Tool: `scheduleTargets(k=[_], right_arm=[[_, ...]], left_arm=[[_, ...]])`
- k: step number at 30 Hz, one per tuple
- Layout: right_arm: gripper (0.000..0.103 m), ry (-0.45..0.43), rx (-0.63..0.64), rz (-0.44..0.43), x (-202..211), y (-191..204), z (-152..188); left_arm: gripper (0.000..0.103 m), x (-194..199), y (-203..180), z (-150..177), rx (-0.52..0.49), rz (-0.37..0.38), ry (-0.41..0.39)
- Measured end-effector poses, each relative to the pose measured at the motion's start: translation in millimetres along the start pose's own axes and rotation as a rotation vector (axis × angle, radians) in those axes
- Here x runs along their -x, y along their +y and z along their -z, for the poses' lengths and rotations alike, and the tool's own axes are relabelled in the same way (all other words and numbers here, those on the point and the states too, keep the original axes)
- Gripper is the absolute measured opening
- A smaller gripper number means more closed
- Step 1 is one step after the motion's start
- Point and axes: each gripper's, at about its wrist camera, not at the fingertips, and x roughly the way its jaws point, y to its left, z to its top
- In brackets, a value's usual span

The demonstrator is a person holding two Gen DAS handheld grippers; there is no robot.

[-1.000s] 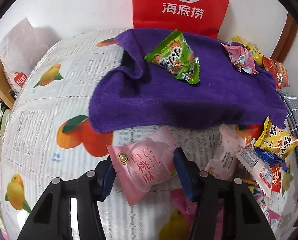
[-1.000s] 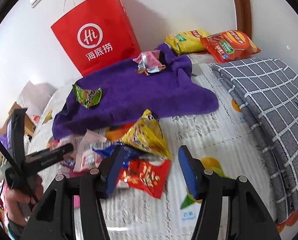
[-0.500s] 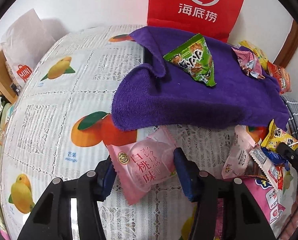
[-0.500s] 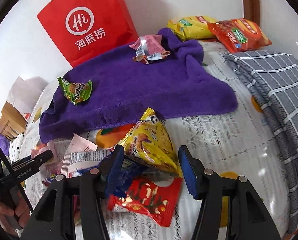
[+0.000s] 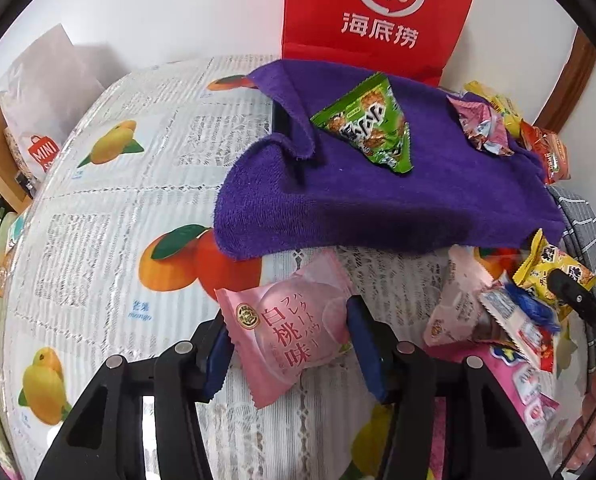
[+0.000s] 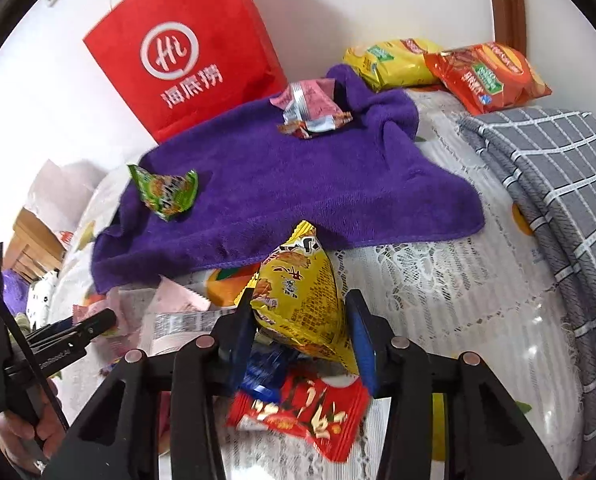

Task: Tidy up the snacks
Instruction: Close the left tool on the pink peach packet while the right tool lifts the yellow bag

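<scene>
My left gripper (image 5: 288, 334) is shut on a pink peach snack packet (image 5: 282, 316) and lifts it above the fruit-print tablecloth (image 5: 98, 240); its jaws are closing slightly tighter. My right gripper (image 6: 299, 314) is closing on a yellow triangular snack packet (image 6: 298, 296), and both blue pads press its sides. Under it lie a red packet (image 6: 301, 412) and a blue packet (image 6: 266, 364). A purple towel (image 6: 298, 184) behind holds a green packet (image 6: 166, 192) and crumpled pink and silver wrappers (image 6: 309, 108).
A red paper bag (image 6: 186, 56) stands against the wall behind the towel. Yellow (image 6: 393, 64) and orange (image 6: 485, 76) chip bags lie at the back right. A grey checked cloth (image 6: 557, 200) covers the right side. More pink packets (image 5: 457, 300) lie between the grippers.
My right gripper has come forward and down over the yellow packet, and its jaws have narrowed onto it. My left gripper keeps its hold on the pink packet.
</scene>
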Motion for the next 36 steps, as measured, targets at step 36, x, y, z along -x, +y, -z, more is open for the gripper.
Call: scheduleTargets(k=[36], right_arm=[[0.043,-0.211,0.053,0.020,155.8,29.5,-9.9]], left_arm=[[0.051,147.5,-25.0,-2.5,-0.034,0.066,-0.208]])
